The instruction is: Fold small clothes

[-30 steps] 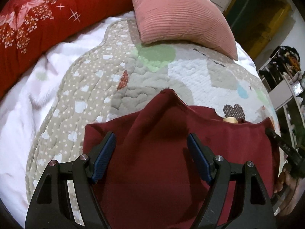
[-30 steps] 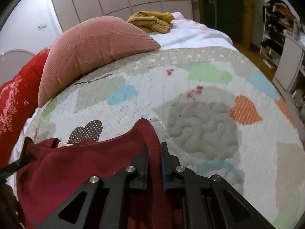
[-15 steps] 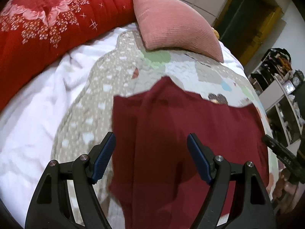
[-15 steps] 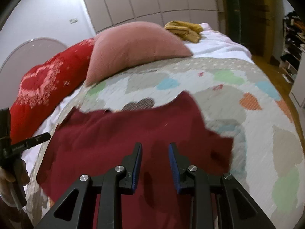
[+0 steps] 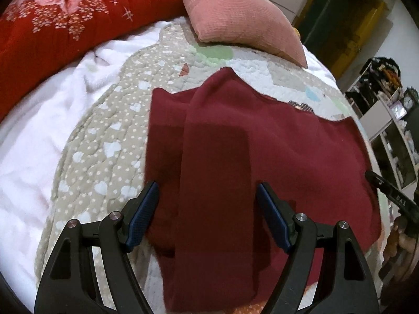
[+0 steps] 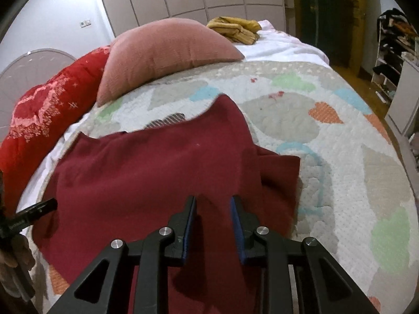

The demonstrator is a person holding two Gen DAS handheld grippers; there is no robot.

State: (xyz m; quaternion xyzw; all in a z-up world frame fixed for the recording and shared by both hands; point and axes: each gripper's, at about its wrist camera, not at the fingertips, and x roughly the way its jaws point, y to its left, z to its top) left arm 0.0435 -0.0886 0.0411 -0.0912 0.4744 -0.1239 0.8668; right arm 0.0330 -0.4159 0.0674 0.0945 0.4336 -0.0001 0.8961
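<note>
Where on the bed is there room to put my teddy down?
The quilt is bare to the right of the dark red garment, out to the bed's edge. Another free patch lies between the garment's top edge and the pink pillow. The white blanket below the red comforter is bare too. The garment's spot is crowded, with both grippers over it.

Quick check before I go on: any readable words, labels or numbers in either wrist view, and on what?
"BAS": partial white letters on the right gripper finger at the right edge of the left wrist view.
White lettering on the left gripper finger in the right wrist view: too blurred to read.
Clock on the shelf: face too small to read.
Maroon garment, quilt, pink cushion: no text.
</note>
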